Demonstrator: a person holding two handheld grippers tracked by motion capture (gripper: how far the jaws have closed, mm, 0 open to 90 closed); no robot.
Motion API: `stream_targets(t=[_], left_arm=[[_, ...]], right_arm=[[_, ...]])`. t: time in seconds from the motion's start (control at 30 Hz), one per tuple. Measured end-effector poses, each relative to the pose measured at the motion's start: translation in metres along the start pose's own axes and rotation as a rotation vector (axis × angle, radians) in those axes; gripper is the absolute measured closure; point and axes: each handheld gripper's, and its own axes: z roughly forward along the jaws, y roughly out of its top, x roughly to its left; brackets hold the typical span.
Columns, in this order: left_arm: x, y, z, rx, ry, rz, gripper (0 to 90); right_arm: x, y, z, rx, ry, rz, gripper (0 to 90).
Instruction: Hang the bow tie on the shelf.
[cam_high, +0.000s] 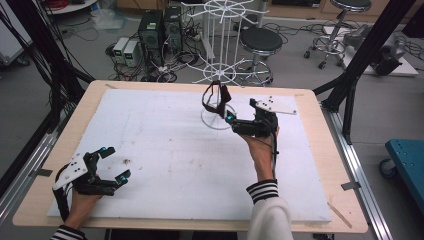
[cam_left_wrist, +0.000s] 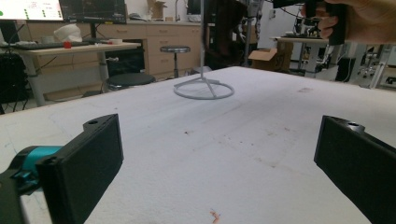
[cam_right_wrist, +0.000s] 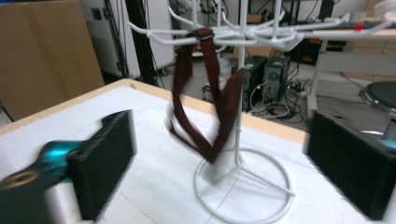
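Both jaws of the right gripper (cam_right_wrist: 219, 172) stand wide and hold nothing, just short of the dark red strap (cam_right_wrist: 205, 107), which already hangs from an arm of the white rack (cam_right_wrist: 243, 182) on the counter (cam_high: 165, 150). Hanging looks done, though blur hides the loop's seating. Left gripper (cam_high: 111, 163) rests wide apart, well away.

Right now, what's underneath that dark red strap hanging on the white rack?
Below the strap sits the rack's ring base on the white table cover, nothing else. The strap's lower loop hides part of the pole.
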Motion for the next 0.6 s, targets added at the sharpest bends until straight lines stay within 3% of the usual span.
stream_targets(t=[0.2,0.4,0.47,0.53,0.6], left_arm=[[-0.001,0.0,0.0,0.0,0.004,0.004,1.7],[-0.002,0.0,0.0,0.001,0.01,0.011,1.7],[-0.002,0.0,0.0,0.005,0.011,0.024,1.7],[-0.003,0.0,0.0,0.004,0.015,0.024,1.7],[-0.003,-0.001,-0.001,-0.009,0.02,0.018,1.7]], right_arm=[[0.002,0.0,-0.014,-0.011,0.027,-0.035,0.7],[0.004,-0.014,-0.042,-0.052,0.03,-0.07,0.7],[0.004,-0.018,-0.051,-0.025,0.016,-0.083,0.7],[0.006,-0.026,-0.064,-0.085,0.025,-0.096,0.7],[0.005,-0.034,-0.074,-0.094,0.029,-0.088,0.7]])
